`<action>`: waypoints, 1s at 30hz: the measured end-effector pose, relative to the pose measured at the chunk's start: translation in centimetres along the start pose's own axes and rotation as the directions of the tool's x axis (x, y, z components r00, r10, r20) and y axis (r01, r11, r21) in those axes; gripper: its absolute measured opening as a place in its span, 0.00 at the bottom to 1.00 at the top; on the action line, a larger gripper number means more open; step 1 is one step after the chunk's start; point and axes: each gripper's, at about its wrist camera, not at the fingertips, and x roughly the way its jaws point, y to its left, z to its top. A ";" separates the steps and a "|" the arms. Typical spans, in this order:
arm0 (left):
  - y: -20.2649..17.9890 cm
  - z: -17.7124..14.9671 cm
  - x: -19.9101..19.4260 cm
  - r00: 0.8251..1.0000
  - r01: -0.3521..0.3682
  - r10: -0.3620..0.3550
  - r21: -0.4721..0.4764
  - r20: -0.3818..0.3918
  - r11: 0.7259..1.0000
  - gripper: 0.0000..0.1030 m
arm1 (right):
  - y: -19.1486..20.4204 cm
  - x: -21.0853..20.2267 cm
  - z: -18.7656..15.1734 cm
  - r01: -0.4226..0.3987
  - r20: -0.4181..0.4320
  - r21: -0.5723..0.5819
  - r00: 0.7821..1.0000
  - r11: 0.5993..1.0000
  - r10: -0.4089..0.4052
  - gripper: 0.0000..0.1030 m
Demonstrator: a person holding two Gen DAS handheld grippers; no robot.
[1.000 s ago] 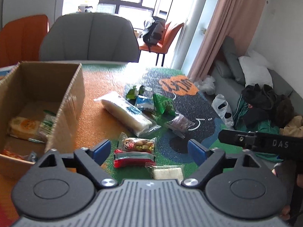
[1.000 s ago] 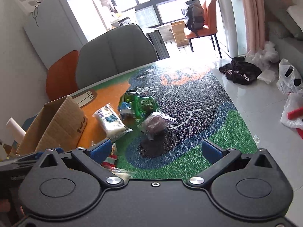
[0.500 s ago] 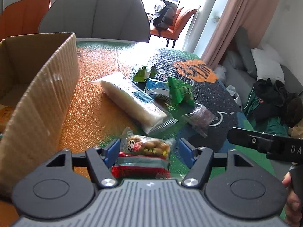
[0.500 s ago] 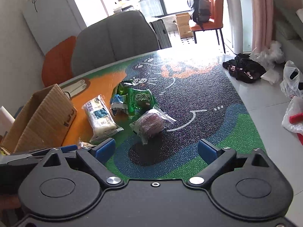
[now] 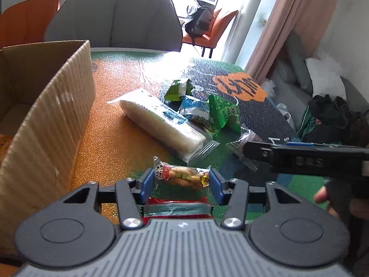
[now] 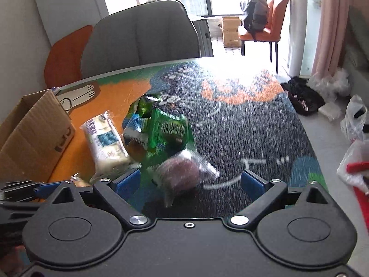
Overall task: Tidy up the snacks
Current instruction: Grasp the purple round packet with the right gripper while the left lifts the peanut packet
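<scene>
Lower now, left hand-held gripper (image 5: 180, 183) closing around one peanut packet (image 5: 182, 175) — right hand-held gripper (image 6: 190, 180) open — two green packets (image 5: 222, 113) beyond

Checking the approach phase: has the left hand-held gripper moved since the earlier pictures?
Yes. The left hand-held gripper has come forward and down toward the cardboard box, and its closing jaws now flank the peanut packet.

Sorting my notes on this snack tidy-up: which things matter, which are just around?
Job: cardboard box; peanut packet between the closing left gripper; red packet; white pack; green packets; purple snack.

Around: grey chair; backpack; curtain.
</scene>
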 end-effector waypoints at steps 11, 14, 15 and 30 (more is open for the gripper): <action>1.4 0.8 -1.4 0.999 -0.014 0.016 -0.044 0.040 0.999 0.49 | 1.6 2.1 -0.1 0.037 -0.046 -0.088 0.998 0.995 -0.041 0.73; 1.5 0.9 -1.6 0.999 -0.007 0.009 -0.050 0.045 0.999 0.49 | 2.1 1.7 -0.2 0.046 -0.045 -0.113 0.998 0.993 -0.051 0.55; 1.5 0.9 -1.7 0.999 -0.006 0.009 -0.052 0.047 0.999 0.49 | 2.2 1.5 -0.3 0.038 -0.047 -0.115 0.998 0.993 -0.044 0.43; 1.5 0.0 -4.2 0.996 0.016 -0.012 -0.046 0.083 0.999 0.49 | 2.2 -2.4 -1.8 -0.024 -0.006 -0.050 1.000 0.998 0.024 0.28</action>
